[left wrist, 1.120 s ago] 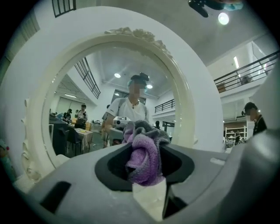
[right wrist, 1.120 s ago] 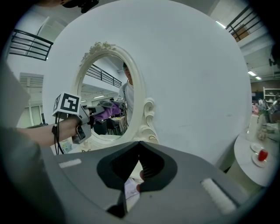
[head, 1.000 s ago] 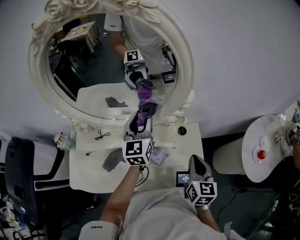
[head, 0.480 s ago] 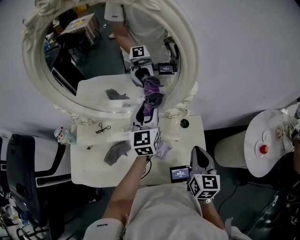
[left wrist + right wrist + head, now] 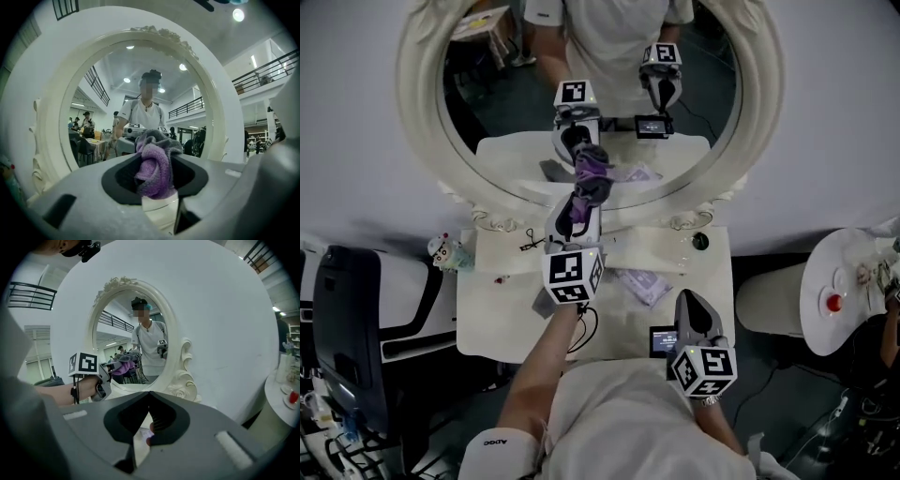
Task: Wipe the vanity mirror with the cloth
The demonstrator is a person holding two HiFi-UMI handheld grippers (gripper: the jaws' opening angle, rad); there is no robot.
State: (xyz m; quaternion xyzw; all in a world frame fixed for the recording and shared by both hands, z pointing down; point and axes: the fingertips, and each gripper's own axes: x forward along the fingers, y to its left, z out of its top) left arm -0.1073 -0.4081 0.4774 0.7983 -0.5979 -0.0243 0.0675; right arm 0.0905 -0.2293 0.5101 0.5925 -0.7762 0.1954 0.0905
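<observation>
The oval vanity mirror [image 5: 497, 141] in its white carved frame [image 5: 769, 103] stands at the back of the white table [image 5: 487, 314]. My left gripper [image 5: 585, 195] is shut on a bunched purple and grey cloth [image 5: 592, 180]. The cloth presses on the lower middle of the glass and meets its own reflection. In the left gripper view the cloth [image 5: 154, 168] fills the gap between the jaws, with the mirror [image 5: 108, 89] right ahead. My right gripper [image 5: 690, 306] is shut and holds nothing, low over the table's front right. From the right gripper [image 5: 149, 394] view, the left gripper [image 5: 101, 380] and mirror [image 5: 140, 319] show ahead.
On the table lie a purple packet [image 5: 643, 284], a black hair clip [image 5: 530, 243], a small figurine [image 5: 445, 251], a dark round knob [image 5: 701, 242] and a small screen [image 5: 662, 339]. A black chair [image 5: 347, 309] stands left. At the right is a round white side table [image 5: 825, 323].
The cloth in my left gripper has slid from the lower right of the glass to its lower middle. The head view has shifted, and the right gripper's reflection now shows.
</observation>
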